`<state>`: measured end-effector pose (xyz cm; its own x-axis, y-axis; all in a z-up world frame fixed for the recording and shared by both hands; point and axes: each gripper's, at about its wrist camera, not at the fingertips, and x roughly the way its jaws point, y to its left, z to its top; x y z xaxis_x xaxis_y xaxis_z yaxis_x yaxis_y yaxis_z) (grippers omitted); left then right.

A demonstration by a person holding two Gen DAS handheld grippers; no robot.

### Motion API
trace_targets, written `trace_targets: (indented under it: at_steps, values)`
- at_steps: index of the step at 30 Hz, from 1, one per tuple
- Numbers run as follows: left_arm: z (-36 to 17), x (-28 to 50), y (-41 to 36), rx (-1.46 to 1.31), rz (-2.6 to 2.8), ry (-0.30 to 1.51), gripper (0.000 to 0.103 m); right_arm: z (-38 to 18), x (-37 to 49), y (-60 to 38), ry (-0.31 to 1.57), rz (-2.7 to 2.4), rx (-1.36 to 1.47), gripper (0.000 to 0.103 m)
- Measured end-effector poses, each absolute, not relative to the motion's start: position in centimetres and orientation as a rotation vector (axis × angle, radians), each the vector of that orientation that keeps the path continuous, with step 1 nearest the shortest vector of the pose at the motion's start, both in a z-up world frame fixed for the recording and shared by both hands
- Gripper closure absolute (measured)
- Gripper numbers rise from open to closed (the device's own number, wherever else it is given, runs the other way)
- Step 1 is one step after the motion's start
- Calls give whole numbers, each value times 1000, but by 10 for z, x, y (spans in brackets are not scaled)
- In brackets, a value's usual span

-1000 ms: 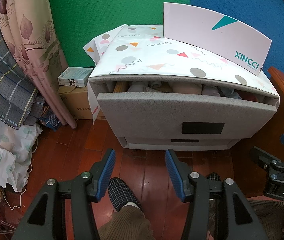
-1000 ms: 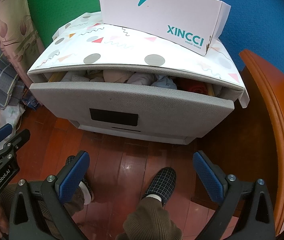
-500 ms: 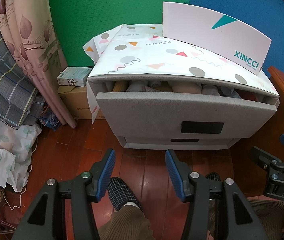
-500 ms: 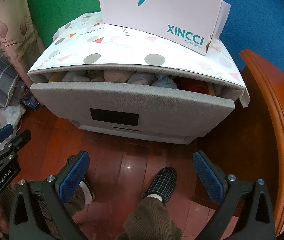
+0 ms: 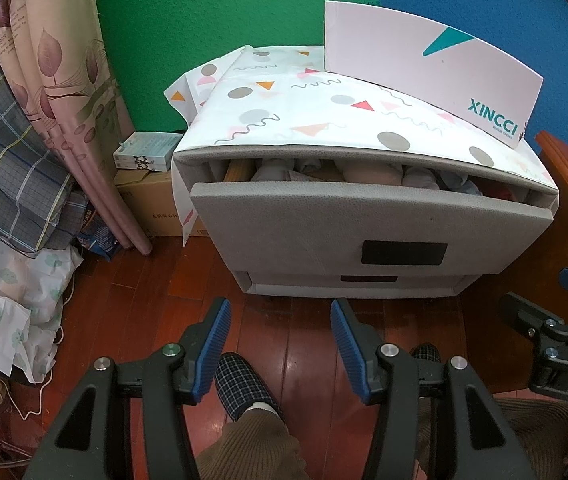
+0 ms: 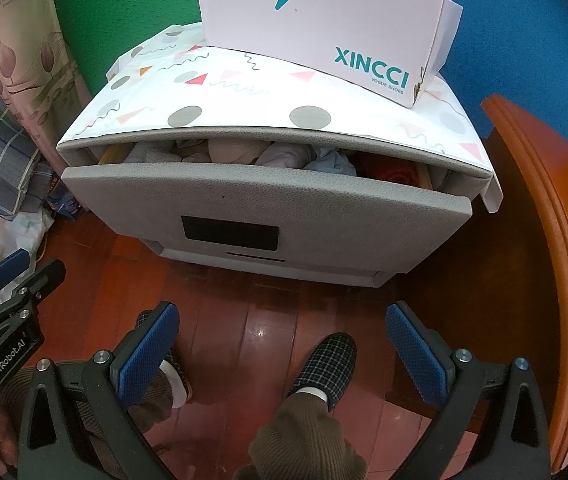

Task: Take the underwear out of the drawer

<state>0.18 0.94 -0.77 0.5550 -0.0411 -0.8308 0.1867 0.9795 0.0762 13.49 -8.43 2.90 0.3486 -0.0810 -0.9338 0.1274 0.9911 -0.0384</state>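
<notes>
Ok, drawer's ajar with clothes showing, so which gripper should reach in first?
Probably the right gripper: its jaws stand wider than the left gripper's, both empty over the floor. The drawer gap with the clothes sits centred ahead of it. Close call.

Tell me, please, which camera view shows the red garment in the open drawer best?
The right wrist view: the red garment lies exposed near the drawer's right end, beside pale blue clothes. In the left wrist view only a dark red sliver shows under the cabinet top.
</notes>
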Motion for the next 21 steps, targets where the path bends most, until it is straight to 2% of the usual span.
trace_targets:
  at_steps: [21]
  values:
    - [-6,5,15,112,-162,1005,50,30,133,-92,1208,-127,72,1]
